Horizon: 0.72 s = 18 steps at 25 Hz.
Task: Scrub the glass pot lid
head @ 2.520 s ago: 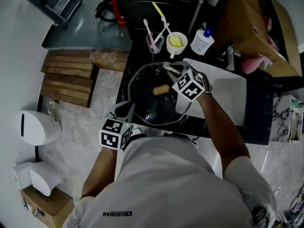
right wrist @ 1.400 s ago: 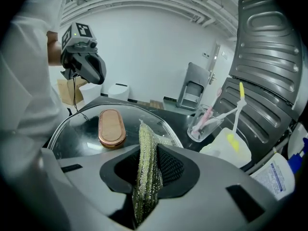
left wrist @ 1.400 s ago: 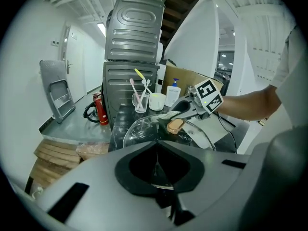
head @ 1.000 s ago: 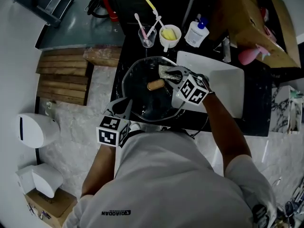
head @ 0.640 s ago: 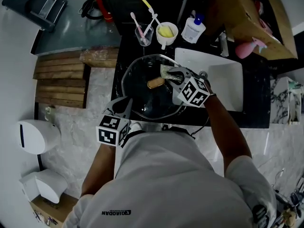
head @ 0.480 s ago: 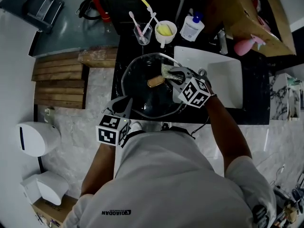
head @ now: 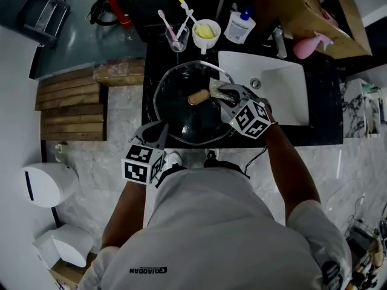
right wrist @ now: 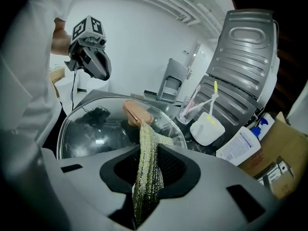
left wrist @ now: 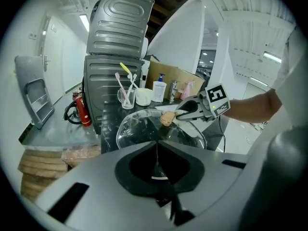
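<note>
The glass pot lid [head: 181, 110] lies domed over the black counter, its tan knob [head: 198, 96] on top. My left gripper [head: 161, 130] is shut on the lid's near-left rim; in the left gripper view the lid [left wrist: 144, 126] rises just beyond the shut jaws. My right gripper [head: 224, 92] is shut on a green scrub cloth [head: 214, 87] that rests on the glass just right of the knob. In the right gripper view the cloth [right wrist: 147, 162] hangs from the jaws over the lid [right wrist: 101, 129] and touches the knob [right wrist: 136, 112].
Behind the lid stand a glass with toothbrushes [head: 176, 36], a white cup [head: 206, 29] and a soap bottle [head: 239, 24]. A white sink [head: 278, 86] is to the right, a cardboard box [head: 314, 11] behind it. Wooden pallets [head: 84, 101] lie to the left.
The right gripper has slid the cloth a little across the glass, closer to the knob. The left gripper has kept its hold on the rim. The head view has drifted.
</note>
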Each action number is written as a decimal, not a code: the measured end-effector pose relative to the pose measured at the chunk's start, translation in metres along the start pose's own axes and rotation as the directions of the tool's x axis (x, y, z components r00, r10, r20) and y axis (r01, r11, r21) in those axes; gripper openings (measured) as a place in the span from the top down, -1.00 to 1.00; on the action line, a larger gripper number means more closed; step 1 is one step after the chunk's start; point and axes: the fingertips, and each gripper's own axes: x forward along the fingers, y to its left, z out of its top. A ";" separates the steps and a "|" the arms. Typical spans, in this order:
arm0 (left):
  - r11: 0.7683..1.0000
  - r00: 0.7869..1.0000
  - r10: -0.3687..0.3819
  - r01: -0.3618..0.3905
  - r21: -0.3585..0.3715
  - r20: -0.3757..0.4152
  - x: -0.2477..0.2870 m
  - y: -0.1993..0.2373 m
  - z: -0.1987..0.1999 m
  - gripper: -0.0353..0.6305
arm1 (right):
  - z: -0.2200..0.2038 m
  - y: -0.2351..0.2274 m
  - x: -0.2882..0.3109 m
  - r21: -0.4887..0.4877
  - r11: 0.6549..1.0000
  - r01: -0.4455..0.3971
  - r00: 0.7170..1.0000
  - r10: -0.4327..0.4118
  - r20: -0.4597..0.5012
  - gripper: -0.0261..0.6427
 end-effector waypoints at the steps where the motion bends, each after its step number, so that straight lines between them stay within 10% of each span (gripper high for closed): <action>1: 1.000 1.000 -0.003 0.003 0.001 0.000 -0.001 0.000 0.000 0.84 | -0.001 0.002 -0.002 0.006 1.000 0.005 1.000 -0.005 -0.003 0.64; 18: 0.998 0.998 -0.055 0.055 0.034 0.005 -0.019 -0.006 -0.015 0.84 | 0.009 0.038 -0.012 0.058 0.996 0.062 0.997 -0.060 -0.040 0.64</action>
